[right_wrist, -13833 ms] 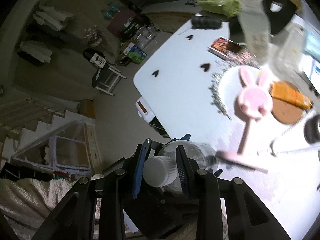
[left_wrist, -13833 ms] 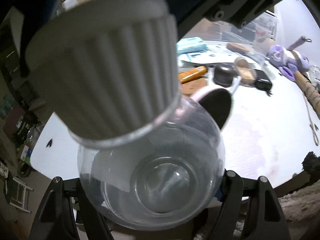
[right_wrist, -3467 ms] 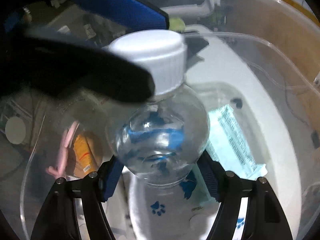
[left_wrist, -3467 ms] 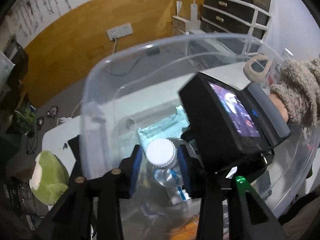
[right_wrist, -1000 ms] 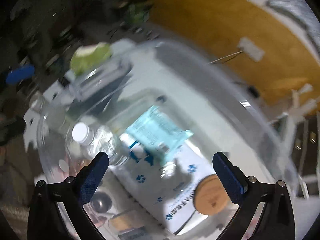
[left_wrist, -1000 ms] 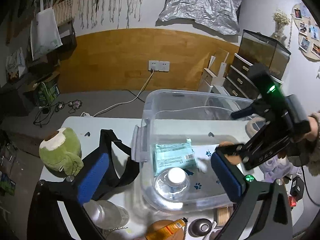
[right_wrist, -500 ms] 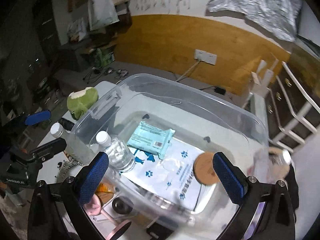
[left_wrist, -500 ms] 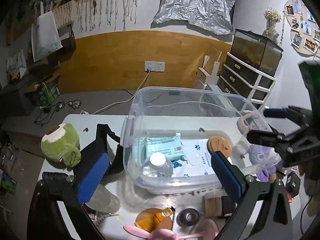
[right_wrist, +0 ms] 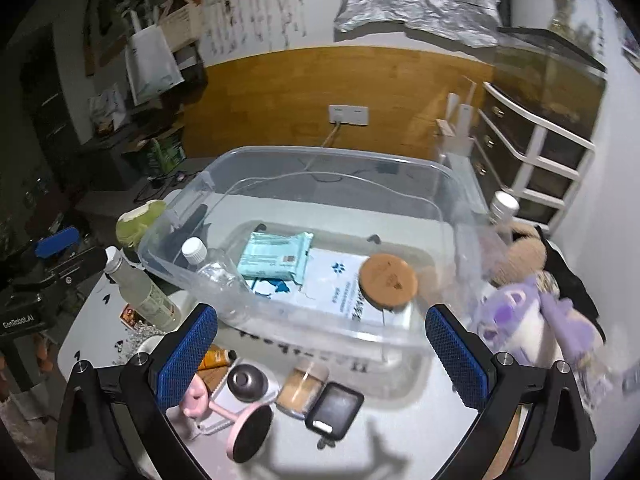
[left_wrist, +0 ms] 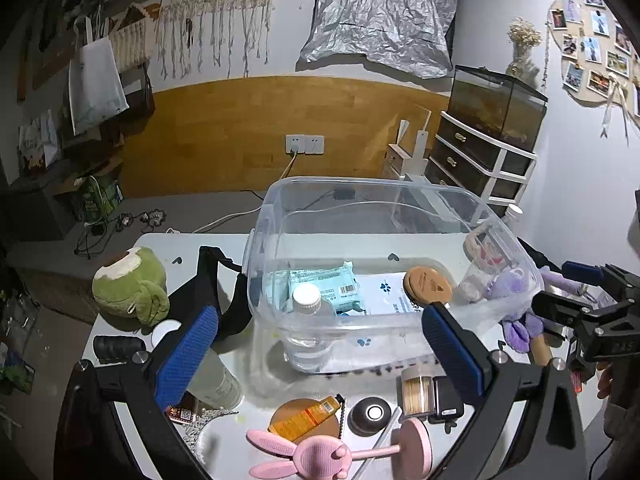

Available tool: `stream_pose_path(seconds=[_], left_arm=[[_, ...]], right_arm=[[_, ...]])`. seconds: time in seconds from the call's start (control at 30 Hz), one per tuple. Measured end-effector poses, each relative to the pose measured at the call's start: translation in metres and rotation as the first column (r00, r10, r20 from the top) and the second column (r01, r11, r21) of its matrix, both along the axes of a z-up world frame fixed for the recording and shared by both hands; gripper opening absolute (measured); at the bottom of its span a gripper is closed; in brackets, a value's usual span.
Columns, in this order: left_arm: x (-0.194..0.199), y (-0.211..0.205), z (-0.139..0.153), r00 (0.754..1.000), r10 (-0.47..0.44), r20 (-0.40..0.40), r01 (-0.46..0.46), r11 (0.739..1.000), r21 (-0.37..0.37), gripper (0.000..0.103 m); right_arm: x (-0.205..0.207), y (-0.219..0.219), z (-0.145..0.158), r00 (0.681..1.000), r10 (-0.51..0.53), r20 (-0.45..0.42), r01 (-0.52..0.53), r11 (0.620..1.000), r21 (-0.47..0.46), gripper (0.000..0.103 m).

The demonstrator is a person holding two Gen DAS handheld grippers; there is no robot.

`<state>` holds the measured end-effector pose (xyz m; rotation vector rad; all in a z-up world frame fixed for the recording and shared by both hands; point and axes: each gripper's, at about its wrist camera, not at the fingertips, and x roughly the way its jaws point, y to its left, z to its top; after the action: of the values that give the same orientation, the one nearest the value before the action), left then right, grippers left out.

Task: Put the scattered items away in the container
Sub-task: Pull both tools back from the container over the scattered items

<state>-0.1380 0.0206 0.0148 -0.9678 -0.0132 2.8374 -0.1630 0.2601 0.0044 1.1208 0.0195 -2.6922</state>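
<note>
A clear plastic bin (left_wrist: pixel 264 236) (right_wrist: pixel 452 200) stands mid-table. Inside lie a clear water bottle with a white cap (left_wrist: pixel 308 316) (right_wrist: pixel 212 268), a teal wipes pack (left_wrist: pixel 320 280) (right_wrist: pixel 276 258), a round wooden lid (left_wrist: pixel 427 285) (right_wrist: pixel 388 278) and a white paw-print sheet. My left gripper (left_wrist: pixel 320 356) is open and empty, held above the table in front of the bin. My right gripper (right_wrist: pixel 322 350) is open and empty too, also in front of the bin; it shows at the right edge of the left wrist view (left_wrist: pixel 580 312).
In front of the bin lie a pink rabbit mirror (left_wrist: pixel 304 456), an orange tube (left_wrist: pixel 306 418), a black round lid (right_wrist: pixel 246 382), a jar of sticks (right_wrist: pixel 300 388) and a black case (right_wrist: pixel 334 410). A second bottle (right_wrist: pixel 140 292) and green plush (left_wrist: pixel 130 286) are left; purple plush (right_wrist: pixel 528 320) right.
Both grippers have let go of the water bottle, which now lies in the bin, and have pulled back and up. In the last half second they backed away a little more.
</note>
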Motion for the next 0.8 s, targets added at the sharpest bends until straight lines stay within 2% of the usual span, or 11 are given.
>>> stream_pose_path(seconds=[0.1, 0.33, 0.5, 0.8], left_arm=[[0.011, 0.003, -0.002, 1.0, -0.004, -0.023, 0.004, 1.0, -0.03, 0.103], [0.031, 0.005, -0.009, 1.0, -0.012, -0.024, 0.012, 1.0, -0.005, 0.103], [0.05, 0.015, -0.01, 0.999, -0.011, -0.035, 0.01, 1.0, -0.027, 0.103], [0.082, 0.034, -0.01, 0.999, -0.032, -0.009, 0.031, 0.999, -0.027, 0.103]], right_arm=[[0.016, 0.005, 0.0, 1.0, -0.022, -0.018, 0.022, 1.0, 0.001, 0.103], [0.05, 0.01, 0.003, 0.997, -0.047, -0.064, 0.049, 0.998, 0.03, 0.103], [0.069, 0.015, 0.004, 0.994, -0.063, -0.087, 0.069, 0.996, 0.059, 0.103], [0.107, 0.028, 0.009, 0.988, -0.095, -0.123, 0.108, 0.989, 0.102, 0.103]])
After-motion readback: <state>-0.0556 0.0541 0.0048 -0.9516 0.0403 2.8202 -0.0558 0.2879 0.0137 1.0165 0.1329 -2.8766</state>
